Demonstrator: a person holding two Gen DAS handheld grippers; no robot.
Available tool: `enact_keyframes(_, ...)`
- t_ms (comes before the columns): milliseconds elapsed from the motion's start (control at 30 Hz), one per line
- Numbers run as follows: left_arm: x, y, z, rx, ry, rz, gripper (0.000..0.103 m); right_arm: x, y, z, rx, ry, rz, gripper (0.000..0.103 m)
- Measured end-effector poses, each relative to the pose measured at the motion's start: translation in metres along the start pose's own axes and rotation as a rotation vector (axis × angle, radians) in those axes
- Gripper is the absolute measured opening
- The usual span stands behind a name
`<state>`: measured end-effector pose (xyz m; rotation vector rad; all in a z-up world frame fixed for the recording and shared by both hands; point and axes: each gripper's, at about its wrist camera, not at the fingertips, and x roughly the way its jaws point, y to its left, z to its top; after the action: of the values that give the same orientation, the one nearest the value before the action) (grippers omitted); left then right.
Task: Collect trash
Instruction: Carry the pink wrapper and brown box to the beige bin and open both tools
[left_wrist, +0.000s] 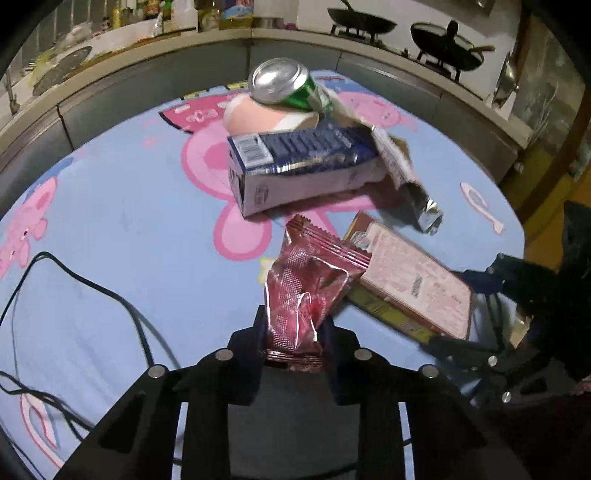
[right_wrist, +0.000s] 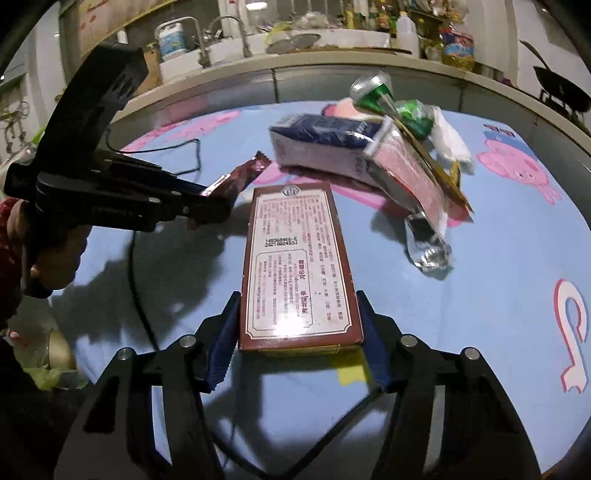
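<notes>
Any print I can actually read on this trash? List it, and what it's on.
"2021082433": stamped on the brown box between the right tongs; the line above it is blurred.
Rest of that box's print: too small.
Blue carton, red wrapper, green can: nothing legible.

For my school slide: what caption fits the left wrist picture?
Left gripper pinches a red foil wrapper above the cartoon tablecloth, with more trash behind.
</notes>
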<state>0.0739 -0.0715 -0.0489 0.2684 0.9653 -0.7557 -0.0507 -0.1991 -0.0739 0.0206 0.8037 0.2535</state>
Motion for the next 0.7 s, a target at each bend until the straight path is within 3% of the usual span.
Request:
enact_keyframes(167,-0.037,-0.003,0.002,-0.057,-0.081,-0.063,0.027,-0.022,0.002,0.008,0.005,-0.069,0.085,0.058)
enact_keyframes(300,-0.059,-0.017,0.016,-0.031,-0.137,-0.088,0.027,-0.046,-0.005,0.014,0.027,-0.151,0.086,0.058)
enact_keyframes(467,-0.061,-0.062,0.057,0.059,-0.172,-0.132,0.027,-0.080,-0.041,0.016,0.129,-0.271,0.030,0.058)
enact_keyframes(700,-0.009,-0.152,0.138,0.182,-0.156,-0.265,0.027,-0.127,-0.152,-0.006,0.401,-0.380,-0.134,0.058)
